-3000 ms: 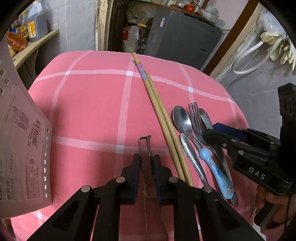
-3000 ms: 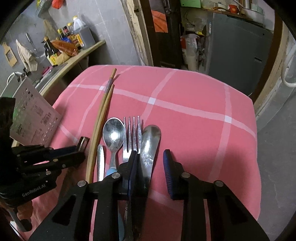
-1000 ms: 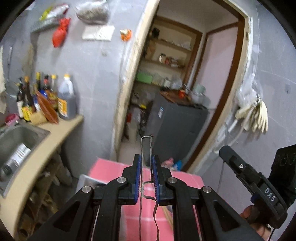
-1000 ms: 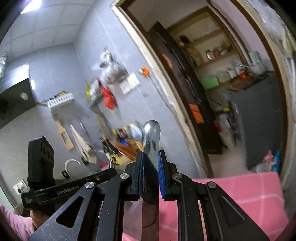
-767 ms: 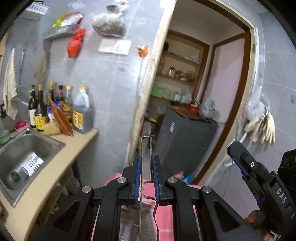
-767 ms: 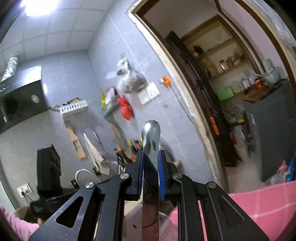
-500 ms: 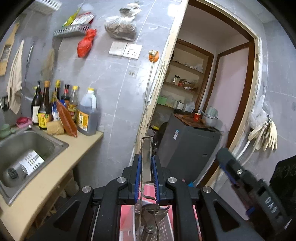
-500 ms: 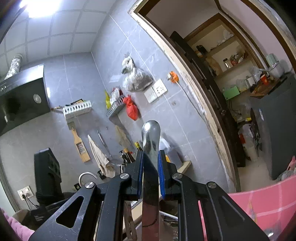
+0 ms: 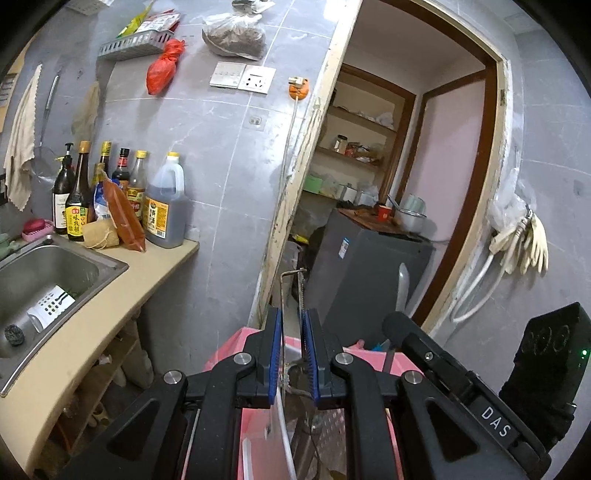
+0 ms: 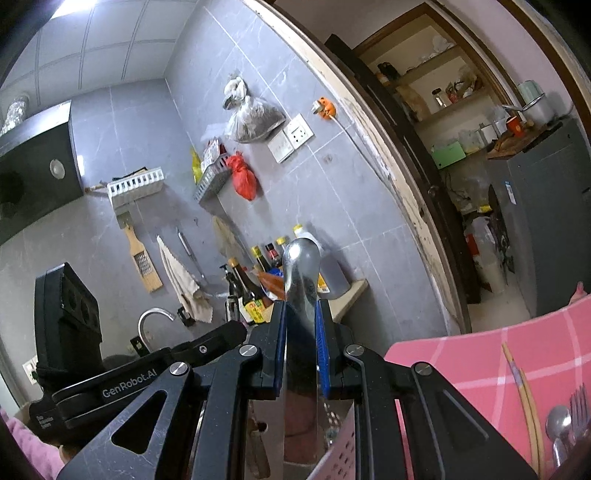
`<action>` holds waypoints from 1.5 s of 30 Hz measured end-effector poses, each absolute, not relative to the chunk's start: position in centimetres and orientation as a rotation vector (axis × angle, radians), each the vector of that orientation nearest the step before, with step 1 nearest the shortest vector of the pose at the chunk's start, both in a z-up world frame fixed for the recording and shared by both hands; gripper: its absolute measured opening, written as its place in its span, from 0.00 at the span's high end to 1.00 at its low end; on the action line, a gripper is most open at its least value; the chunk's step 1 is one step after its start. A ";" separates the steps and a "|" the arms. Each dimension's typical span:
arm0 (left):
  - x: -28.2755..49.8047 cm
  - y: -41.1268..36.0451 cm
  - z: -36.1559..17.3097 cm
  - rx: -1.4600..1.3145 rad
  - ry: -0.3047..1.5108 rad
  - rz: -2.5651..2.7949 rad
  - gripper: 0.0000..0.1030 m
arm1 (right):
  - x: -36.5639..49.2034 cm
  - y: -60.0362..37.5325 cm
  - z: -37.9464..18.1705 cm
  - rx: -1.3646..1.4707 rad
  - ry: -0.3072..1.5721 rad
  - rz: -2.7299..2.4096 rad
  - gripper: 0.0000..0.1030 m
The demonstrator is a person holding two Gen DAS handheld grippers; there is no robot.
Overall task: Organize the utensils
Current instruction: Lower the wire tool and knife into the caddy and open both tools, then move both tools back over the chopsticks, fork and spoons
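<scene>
Change: both tools lifted off the pink surface [image 10: 517, 343], now lowering over the perforated holder [image 10: 343, 446].
Left hand-held gripper [image 9: 291, 354]: clamped on wire peeler [image 9: 291, 291].
Right hand-held gripper [image 10: 300, 354]: clamped on steel utensil [image 10: 301, 280].
Meaning: drop-in is next.

Both views are evenly, rather dimly lit indoors. The one visible source is a ceiling panel [image 10: 79, 7] glowing white at the top-left of the right wrist view, blown out to glare. The grey tiled wall [image 9: 221, 155] carries soft sheen. Fisheye bending curves the door frame [image 9: 295, 184], and black vignetting fills all corners. Focus is sharp, shadows soft.
</scene>
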State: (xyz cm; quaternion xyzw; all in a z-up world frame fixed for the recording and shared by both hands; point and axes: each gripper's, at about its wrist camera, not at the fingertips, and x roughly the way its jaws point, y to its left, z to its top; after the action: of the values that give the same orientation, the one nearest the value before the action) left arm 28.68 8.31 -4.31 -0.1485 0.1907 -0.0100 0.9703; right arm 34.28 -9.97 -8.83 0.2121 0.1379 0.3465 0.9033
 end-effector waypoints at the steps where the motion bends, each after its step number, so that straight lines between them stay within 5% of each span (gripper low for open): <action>1: 28.5 8.3 -4.4 -0.299 0.388 -0.024 0.88 | 34.1 -9.9 -8.8 0.430 0.288 0.718 0.87; 24: 25.8 9.0 -5.4 -0.358 0.481 -0.122 0.87 | 31.1 -11.3 -8.4 0.370 0.329 0.733 0.86; 27: 25.5 8.7 -4.7 -0.350 0.471 -0.125 0.84 | 30.6 -12.1 -7.7 0.380 0.314 0.701 0.76; 29: 25.2 8.3 -4.2 -0.344 0.460 -0.129 0.76 | 30.2 -13.0 -7.1 0.388 0.298 0.679 0.63; 32: 24.8 7.5 -3.3 -0.331 0.441 -0.132 0.53 | 29.5 -14.5 -5.8 0.378 0.277 0.642 0.55; 38: 23.8 4.7 -0.9 -0.302 0.375 -0.132 0.23 | 27.5 -18.6 -2.4 0.353 0.210 0.552 0.33; 45: 22.9 1.1 1.1 -0.287 0.319 -0.125 0.05 | 25.0 -23.9 0.5 0.301 0.172 0.429 0.10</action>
State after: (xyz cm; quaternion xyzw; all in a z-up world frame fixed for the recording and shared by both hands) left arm 22.87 1.07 1.08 -0.1421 0.1582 -0.0620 0.9752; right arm 24.98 -23.86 0.52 0.1484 0.0847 0.2116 0.9623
